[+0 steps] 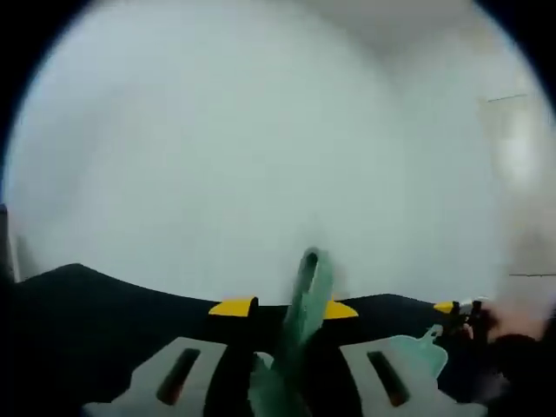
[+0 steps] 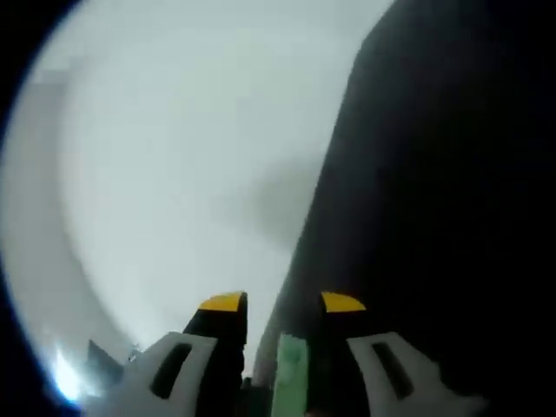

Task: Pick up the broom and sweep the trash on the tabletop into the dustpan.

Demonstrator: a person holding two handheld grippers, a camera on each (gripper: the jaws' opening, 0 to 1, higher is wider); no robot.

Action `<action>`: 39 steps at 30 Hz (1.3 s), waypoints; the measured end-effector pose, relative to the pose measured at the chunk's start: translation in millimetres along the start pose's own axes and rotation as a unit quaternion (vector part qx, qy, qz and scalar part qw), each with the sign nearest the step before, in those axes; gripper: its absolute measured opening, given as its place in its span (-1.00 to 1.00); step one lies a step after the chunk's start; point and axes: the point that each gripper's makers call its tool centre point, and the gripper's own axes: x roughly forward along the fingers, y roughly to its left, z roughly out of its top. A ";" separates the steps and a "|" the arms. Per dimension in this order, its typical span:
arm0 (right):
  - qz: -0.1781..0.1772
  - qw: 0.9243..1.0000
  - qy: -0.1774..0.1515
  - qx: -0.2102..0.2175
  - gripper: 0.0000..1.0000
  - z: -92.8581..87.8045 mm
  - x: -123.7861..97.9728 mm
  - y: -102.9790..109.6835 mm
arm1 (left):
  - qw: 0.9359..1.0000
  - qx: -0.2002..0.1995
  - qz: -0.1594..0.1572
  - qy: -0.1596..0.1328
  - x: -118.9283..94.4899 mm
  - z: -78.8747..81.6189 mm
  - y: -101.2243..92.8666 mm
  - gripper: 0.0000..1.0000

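Broom handle [image 1: 306, 304], slim green plastic

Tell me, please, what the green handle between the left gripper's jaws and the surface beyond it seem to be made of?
The green handle looks like moulded plastic: even teal colour, slightly glossy, rounded tip. The pale surface beyond looks smooth and matte, perhaps laminate or a painted wall; blur leaves that open.

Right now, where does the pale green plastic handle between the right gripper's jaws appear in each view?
Left gripper view: low right, pale green handle beside the right gripper, blurred.
Right gripper view: bottom centre, between that gripper's jaws.
Shared landmark: the black tabletop.
The left gripper grips another, darker green handle.
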 end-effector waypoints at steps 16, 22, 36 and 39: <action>0.025 0.996 0.036 0.083 -0.49 -20.9 3.1 6.8 | 0.876 0.190 -0.385 0.220 0.7 -48.4 -109.4 -0.74; 0.030 0.995 0.042 0.081 -0.50 -23.3 3.3 10.6 | 0.859 0.190 -0.387 0.274 8.1 -56.0 -122.3 -0.74; 0.033 0.993 0.045 0.106 -0.53 -22.7 1.8 11.2 | 0.812 0.198 -0.444 0.322 -5.2 -72.1 -134.2 -0.71; 0.033 0.992 0.045 0.109 -0.53 -22.8 1.9 11.3 | 0.813 0.199 -0.436 0.330 -0.6 -74.2 -135.6 -0.71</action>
